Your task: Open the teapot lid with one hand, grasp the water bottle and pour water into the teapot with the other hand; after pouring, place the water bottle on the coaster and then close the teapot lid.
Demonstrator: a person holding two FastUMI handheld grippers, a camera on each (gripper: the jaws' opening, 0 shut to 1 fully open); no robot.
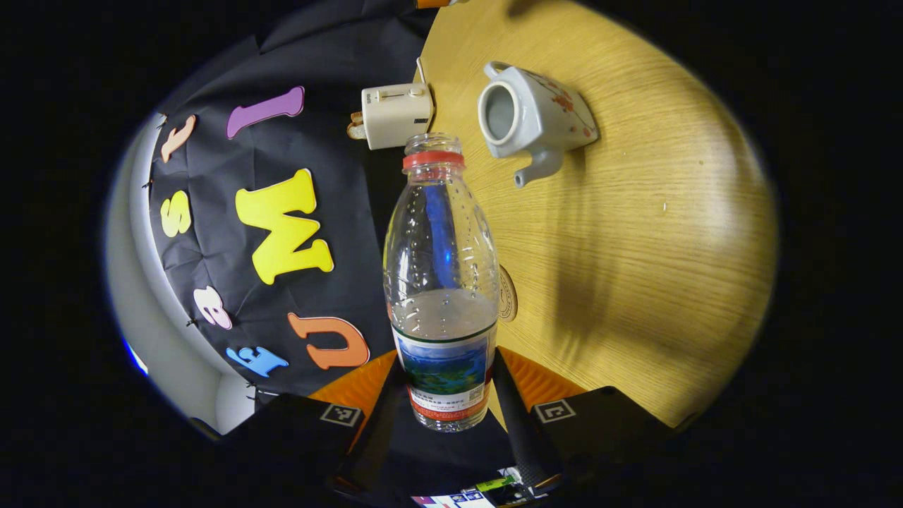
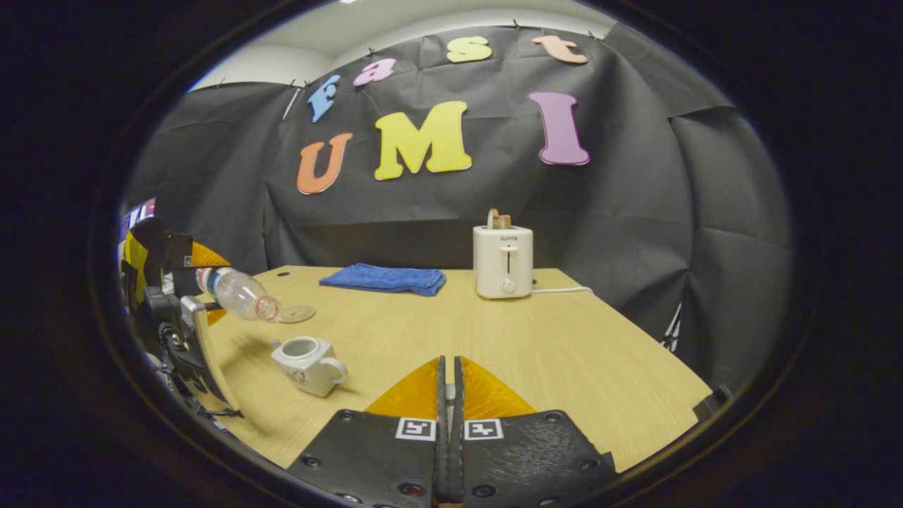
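Item 1, left gripper [image 1: 446,395]: I have its jaws clamped on the lower, labelled part of the water bottle [image 1: 441,282]; bottle uncapped, red ring at the neck, partly filled; in the right gripper view the same gripper [image 2: 185,282] shows at far left with the bottle [image 2: 238,293] tilted, mouth lower than base and pointing toward the middle of the table.

Item 2, teapot [image 2: 308,363]: white with a small red pattern; stands on the wooden table [image 2: 494,339], opening uncovered, beneath and a little in front of the bottle's mouth; not touching the bottle; in the left gripper view it [image 1: 534,116] lies beyond the bottle's neck.

Item 3, coaster [image 2: 296,314]: round, flat on the table, just behind the bottle's mouth; partly hidden by the bottle in the left gripper view [image 1: 507,295].

Item 4, right gripper [image 2: 449,384]: jaws together, nothing between them.

Item 5, toaster [image 2: 503,261]: white, at the back of the table; blue cloth [image 2: 384,279] folded to its left.
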